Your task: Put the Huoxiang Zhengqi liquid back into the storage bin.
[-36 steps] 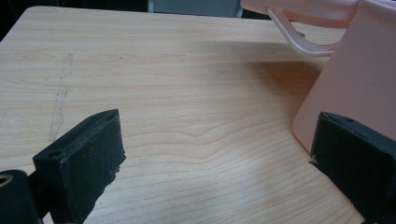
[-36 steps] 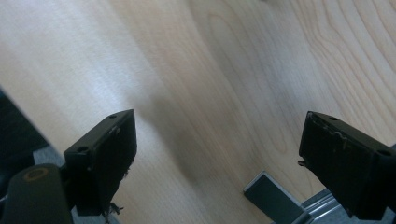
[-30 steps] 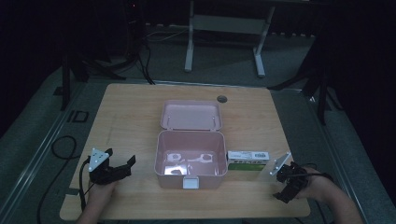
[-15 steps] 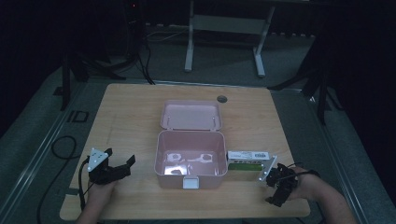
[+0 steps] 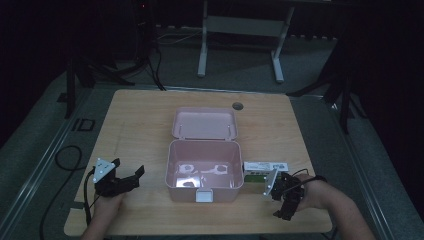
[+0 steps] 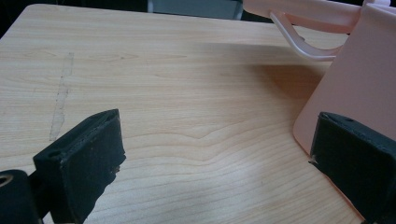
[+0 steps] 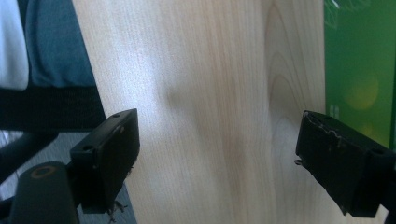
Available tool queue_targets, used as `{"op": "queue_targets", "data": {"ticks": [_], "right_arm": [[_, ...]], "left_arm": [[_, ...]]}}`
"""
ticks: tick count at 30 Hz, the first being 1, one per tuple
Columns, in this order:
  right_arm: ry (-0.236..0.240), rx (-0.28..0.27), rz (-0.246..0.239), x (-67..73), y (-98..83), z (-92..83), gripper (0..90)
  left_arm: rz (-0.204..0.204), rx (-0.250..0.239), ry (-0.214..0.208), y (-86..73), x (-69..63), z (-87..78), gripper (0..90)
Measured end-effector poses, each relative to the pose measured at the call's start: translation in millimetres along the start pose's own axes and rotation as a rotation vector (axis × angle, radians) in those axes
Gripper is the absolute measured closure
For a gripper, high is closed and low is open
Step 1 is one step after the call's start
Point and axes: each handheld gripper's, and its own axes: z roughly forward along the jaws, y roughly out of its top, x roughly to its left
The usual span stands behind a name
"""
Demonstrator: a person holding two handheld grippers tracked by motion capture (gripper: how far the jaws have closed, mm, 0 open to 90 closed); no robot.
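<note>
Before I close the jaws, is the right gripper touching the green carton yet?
Apart. In the right gripper view, the right gripper stands open over bare wood, with the green carton beyond its jaw.

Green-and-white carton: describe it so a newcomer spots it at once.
Start at the open pink box in the middle of the wooden table. The carton lies flat beside its right wall, near the right gripper. It alone is green and white.
</note>
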Motion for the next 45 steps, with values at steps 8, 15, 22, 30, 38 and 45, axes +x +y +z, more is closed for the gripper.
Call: {"op": "queue_targets", "data": {"ticks": [8,15,22,30,38,45], "right_arm": [[0.024,0.023,-0.072,-4.2,20.6,-4.1,13.4],[0.013,0.001,-0.107,-5.4,37.5,-22.4,13.5],[-0.015,-0.007,-0.111,-15.1,46.2,-44.6,13.5],[-0.040,-0.023,-0.093,-38.7,52.2,-60.7,13.5],[-0.029,-0.007,-0.080,-65.7,54.7,-51.2,12.9],[-0.025,0.007,-0.060,-85.2,53.3,-41.3,13.1]], "left_arm": [[0.001,-0.002,0.000,0.0,0.3,-0.1,3.1],[-0.002,-0.006,-0.001,0.5,1.3,-1.1,3.1],[-0.006,-0.008,-0.003,0.6,1.3,-0.7,3.1],[-0.013,-0.013,-0.005,0.8,1.3,-0.6,3.1],[-0.003,-0.007,-0.007,0.5,1.1,-0.8,3.1],[0.000,-0.009,-0.014,0.4,1.5,-0.5,3.1]]}}
